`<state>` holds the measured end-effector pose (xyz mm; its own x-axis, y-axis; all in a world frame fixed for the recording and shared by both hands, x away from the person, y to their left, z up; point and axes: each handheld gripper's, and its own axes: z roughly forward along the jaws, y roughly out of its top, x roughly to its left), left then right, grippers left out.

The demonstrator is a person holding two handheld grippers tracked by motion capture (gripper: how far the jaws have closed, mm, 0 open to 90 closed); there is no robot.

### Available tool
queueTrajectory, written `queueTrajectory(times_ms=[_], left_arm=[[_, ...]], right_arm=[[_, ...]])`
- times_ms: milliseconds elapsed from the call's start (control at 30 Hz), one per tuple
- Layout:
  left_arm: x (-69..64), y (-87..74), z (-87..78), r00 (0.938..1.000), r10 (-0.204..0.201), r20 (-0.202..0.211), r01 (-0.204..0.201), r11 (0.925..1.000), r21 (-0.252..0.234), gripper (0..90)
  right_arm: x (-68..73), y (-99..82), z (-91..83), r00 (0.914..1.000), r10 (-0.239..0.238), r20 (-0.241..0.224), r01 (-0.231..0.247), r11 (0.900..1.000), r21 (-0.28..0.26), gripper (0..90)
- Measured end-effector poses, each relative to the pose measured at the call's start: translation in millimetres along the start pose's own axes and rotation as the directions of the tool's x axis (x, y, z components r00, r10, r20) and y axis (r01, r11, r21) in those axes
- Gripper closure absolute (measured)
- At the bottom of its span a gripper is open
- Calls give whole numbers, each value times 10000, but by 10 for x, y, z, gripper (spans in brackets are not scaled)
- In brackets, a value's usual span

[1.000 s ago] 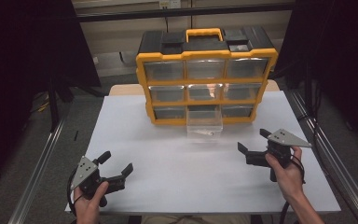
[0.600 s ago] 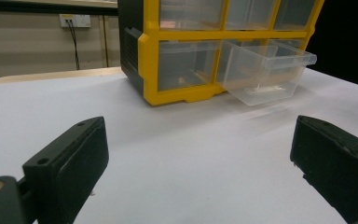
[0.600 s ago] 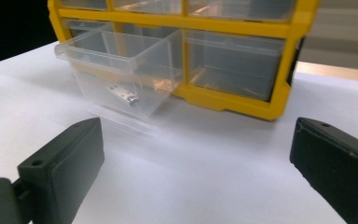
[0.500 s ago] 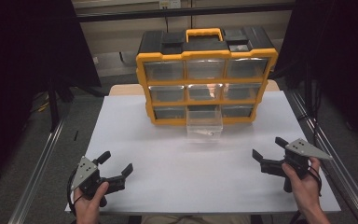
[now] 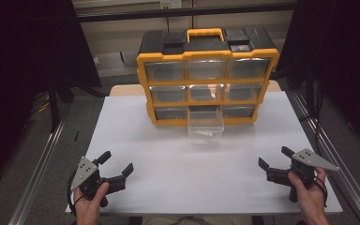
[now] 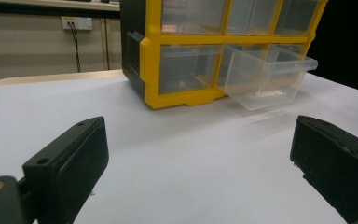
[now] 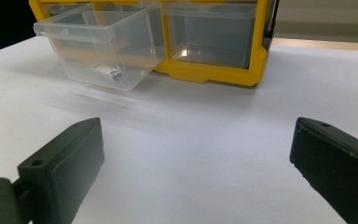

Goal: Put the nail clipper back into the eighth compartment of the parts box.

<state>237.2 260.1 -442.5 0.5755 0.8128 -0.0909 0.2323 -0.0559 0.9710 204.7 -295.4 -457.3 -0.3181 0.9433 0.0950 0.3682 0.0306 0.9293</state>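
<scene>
High view: I hold the left claw (image 5: 115,169) and right claw (image 5: 273,164) open, empty, at the bench's (image 5: 136,131) near corners.

Gripper views: the drawer (image 6: 265,77) protrudes from the organizer (image 5: 207,77); I judge a careless approach could knock it out, spilling its small part (image 7: 107,71).

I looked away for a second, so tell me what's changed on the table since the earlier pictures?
The right gripper drew back from near the pulled-out clear drawer toward the person's edge of the table, jaws open and empty. Unchanged: the left gripper, open near the front left; the yellow organizer; that drawer, out with a small part inside.
</scene>
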Motion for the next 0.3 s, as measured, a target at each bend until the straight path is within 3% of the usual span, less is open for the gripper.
queueTrajectory(times_ms=[300], left_arm=[[-14,-4,13,9999,-27,97,26,9999,115,43]], right_arm=[[-4,7,32,9999,-140,-49,140,9999,-27,22]])
